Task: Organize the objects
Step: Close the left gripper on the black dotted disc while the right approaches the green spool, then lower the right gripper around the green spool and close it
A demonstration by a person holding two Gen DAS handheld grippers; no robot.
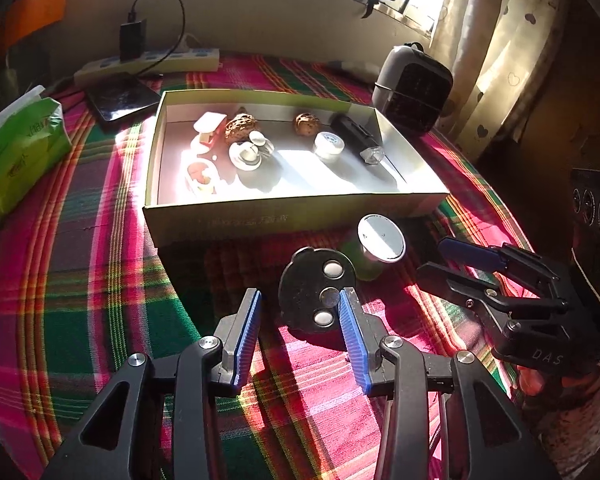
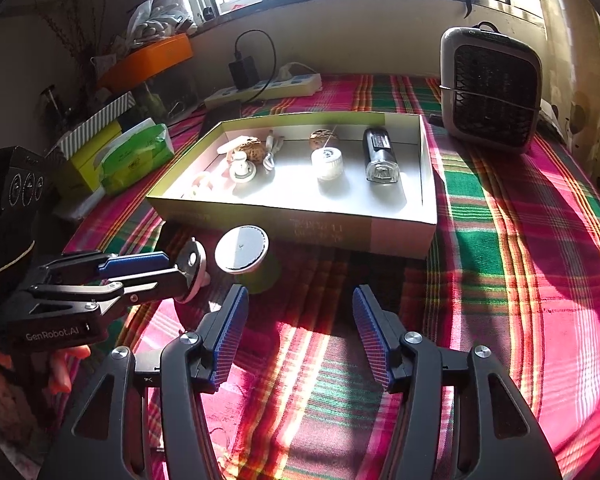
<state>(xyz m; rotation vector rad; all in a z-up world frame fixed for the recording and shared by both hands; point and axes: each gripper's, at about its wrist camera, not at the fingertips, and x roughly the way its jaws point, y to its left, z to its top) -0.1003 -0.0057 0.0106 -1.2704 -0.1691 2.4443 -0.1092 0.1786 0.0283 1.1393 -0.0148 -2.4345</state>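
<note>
An open cardboard box (image 1: 260,222) (image 2: 396,236) stands on the plaid cloth. It holds several small items: a black torch (image 2: 380,154), a white round jar (image 2: 327,164), woven balls, white cups. In front of it stands a green can with a silver lid (image 1: 381,237) (image 2: 242,249). A black round disc with three studs (image 1: 316,290) (image 2: 194,268) stands on edge beside the can. My left gripper (image 1: 300,306) (image 2: 180,270) is open, its fingertips at the disc. My right gripper (image 2: 300,304) (image 1: 432,258) is open and empty, just right of the can.
A grey fan heater (image 2: 492,88) stands at the back right. A power strip with charger (image 2: 264,86) lies at the back. A green tissue pack (image 1: 16,152) (image 2: 136,158) and a dark phone (image 1: 122,100) lie left of the box. A black speaker (image 2: 12,196) stands at the far left.
</note>
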